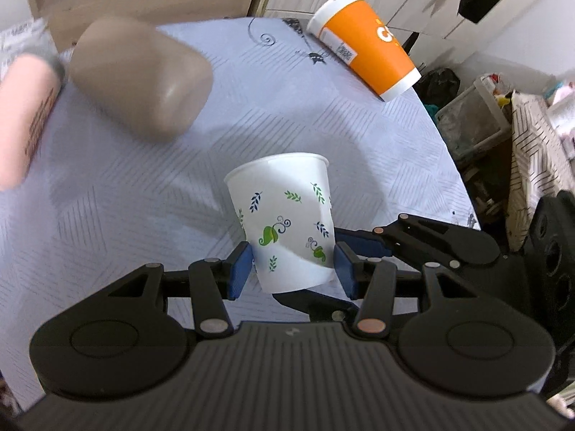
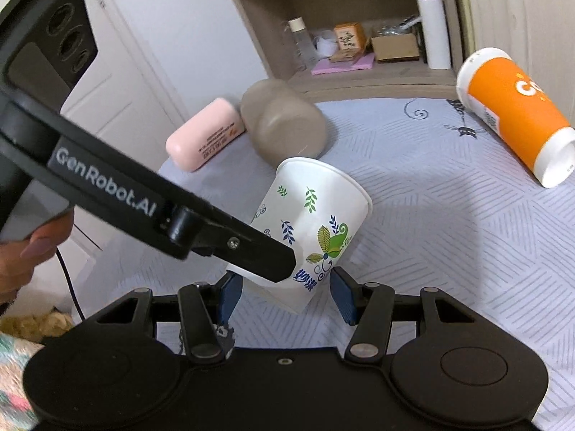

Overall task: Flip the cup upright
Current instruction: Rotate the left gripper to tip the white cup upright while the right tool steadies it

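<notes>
Left wrist view, L to R: pink bottle (image 1: 25,118) lies on its side at the far left edge of the table (image 1: 107,222), w/ a taupe container (image 1: 140,77) just beside it, also lying down, both blurred. Mid-frame, the white leaf-print cup (image 1: 284,222) sits between the blue pads (image 1: 240,269) of the left gripper (image 1: 293,269). Cup is mouth-up, tilted a bit, its base looks lifted off the cloth. Left pad touches the cup's lower wall, right pad is at or v. close to the other side; jaws part-open at cup width, clamped on the lower wall. Behind the cup on the right, the right gripper (image 1: 359,239) reaches in, one blue finger near the cup's base. Further back right, an orange cup (image 1: 366,46) lies tipped at the table's far edge.

Right wrist view, L to R: a hand (image 2: 25,251) holds the left gripper's black body, which crosses diagonally in front of the cup. Pink bottle & taupe container sit behind, touching or nearly so. Cup leans, rim up and away. Right gripper's pads (image 2: 343,296) stand either side of the cup's base w/ visible gaps, jaws wide, gripping nothing. Orange cup far right, on its side.
</notes>
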Tool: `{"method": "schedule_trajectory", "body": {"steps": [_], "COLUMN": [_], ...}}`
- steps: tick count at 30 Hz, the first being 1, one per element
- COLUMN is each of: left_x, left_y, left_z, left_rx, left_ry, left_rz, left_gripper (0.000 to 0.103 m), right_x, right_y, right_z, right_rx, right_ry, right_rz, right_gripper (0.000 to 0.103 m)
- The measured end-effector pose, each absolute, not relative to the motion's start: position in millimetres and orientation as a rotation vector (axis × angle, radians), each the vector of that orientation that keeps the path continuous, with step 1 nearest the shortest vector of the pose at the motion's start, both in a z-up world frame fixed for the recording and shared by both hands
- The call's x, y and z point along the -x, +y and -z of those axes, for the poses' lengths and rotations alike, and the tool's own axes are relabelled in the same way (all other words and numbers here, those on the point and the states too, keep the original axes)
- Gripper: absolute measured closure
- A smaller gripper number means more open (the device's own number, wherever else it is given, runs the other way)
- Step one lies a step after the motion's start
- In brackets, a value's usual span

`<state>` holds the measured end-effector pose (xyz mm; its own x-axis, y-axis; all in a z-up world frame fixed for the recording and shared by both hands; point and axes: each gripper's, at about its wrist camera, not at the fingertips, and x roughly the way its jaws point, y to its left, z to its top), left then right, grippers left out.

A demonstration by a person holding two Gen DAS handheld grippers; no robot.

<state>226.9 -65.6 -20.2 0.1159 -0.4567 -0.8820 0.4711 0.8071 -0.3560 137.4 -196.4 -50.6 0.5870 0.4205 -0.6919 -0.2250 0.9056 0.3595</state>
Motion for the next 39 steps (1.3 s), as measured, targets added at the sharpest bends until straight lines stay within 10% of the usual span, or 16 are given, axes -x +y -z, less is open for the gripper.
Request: {"method": "schedule_trajectory", "body": {"steps": [14, 39], "left_x": [-244, -255], "left_y": [-23, -35], "left_z": [35, 51], "left_rx": [0.143, 0.131], "left_ry": [1.238, 1.158], "left_rz": [0.816, 0.944], "left_gripper": [0.034, 0.044], "right_x": [-137, -168], "right_y": [-190, -211], "right_z": [44, 59], "right_rx": [-0.191, -0.44], "right_ry": [0.837, 0.895], "right_rz": [-0.425, -0.403], "right_gripper": [0.023, 0.021]}}
